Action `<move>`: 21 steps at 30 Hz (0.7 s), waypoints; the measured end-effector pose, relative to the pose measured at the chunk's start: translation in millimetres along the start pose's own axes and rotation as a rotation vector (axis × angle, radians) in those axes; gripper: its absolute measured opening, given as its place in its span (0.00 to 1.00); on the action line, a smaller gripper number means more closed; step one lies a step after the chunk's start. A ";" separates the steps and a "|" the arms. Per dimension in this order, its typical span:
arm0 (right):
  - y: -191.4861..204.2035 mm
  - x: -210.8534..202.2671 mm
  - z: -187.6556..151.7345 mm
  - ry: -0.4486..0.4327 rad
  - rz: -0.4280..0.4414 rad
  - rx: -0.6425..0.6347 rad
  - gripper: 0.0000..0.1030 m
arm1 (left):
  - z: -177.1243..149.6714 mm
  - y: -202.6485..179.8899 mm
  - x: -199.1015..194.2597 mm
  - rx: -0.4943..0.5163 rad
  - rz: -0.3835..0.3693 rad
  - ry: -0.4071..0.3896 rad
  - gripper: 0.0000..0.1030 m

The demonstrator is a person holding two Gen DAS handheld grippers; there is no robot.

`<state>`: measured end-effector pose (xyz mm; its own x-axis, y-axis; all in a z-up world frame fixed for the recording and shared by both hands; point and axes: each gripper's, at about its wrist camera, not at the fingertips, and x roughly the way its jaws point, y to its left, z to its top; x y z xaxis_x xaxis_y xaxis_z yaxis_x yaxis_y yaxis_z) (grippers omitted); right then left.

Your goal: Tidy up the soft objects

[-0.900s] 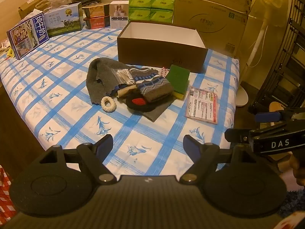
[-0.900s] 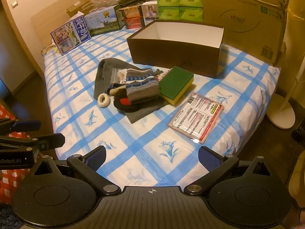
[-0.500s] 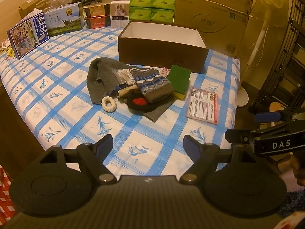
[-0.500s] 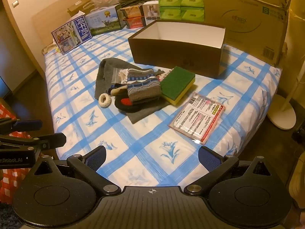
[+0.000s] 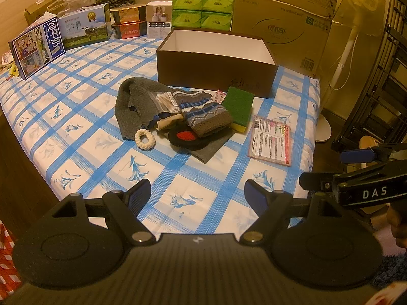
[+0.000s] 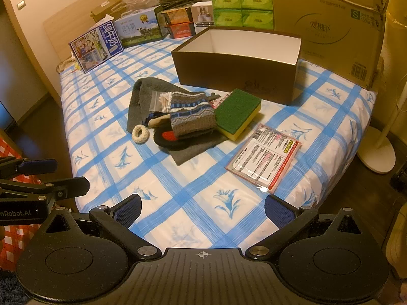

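Observation:
A pile of soft things lies mid-bed: a grey towel (image 5: 132, 101), a patterned knit sock (image 5: 203, 113), a green-and-yellow sponge (image 5: 239, 106), a white scrunchie (image 5: 144, 139) and a black-and-red round pad (image 5: 187, 137). The same pile shows in the right wrist view, with the sock (image 6: 190, 117), sponge (image 6: 237, 113) and scrunchie (image 6: 140, 133). An open, empty brown box (image 5: 216, 58) stands behind the pile. My left gripper (image 5: 198, 198) is open and empty near the bed's front edge. My right gripper (image 6: 203, 212) is open and empty, to its right.
A flat printed packet (image 5: 271, 139) lies right of the pile. Milk cartons (image 5: 61, 35), tissue packs (image 5: 202, 10) and a large cardboard box (image 5: 282, 20) line the back of the blue-checked bed (image 5: 76, 81). A fan stand (image 6: 376, 152) is on the floor at right.
Both grippers have drifted slightly forward toward the bed, so the pile sits a little closer. Nothing on the bed has moved.

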<state>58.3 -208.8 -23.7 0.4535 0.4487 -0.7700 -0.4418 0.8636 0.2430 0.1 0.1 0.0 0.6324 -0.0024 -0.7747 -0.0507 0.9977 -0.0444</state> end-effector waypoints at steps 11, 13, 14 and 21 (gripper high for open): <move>0.1 1.3 0.7 -0.001 0.001 0.000 1.00 | -0.1 0.0 -0.1 0.000 0.000 -0.001 0.77; 0.1 1.4 0.8 -0.001 0.001 0.000 1.00 | 0.0 0.0 0.0 0.000 0.000 -0.001 0.77; 0.0 1.5 0.9 -0.002 0.001 0.000 1.00 | 0.0 -0.1 0.0 0.000 0.000 0.000 0.77; -0.1 1.6 1.4 -0.002 0.002 0.000 1.00 | -0.1 0.0 -0.1 0.000 0.000 -0.001 0.77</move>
<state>60.2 -207.9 -24.0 0.4542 0.4510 -0.7683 -0.4426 0.8627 0.2448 0.0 0.1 0.0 0.6333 -0.0018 -0.7739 -0.0510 0.9977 -0.0440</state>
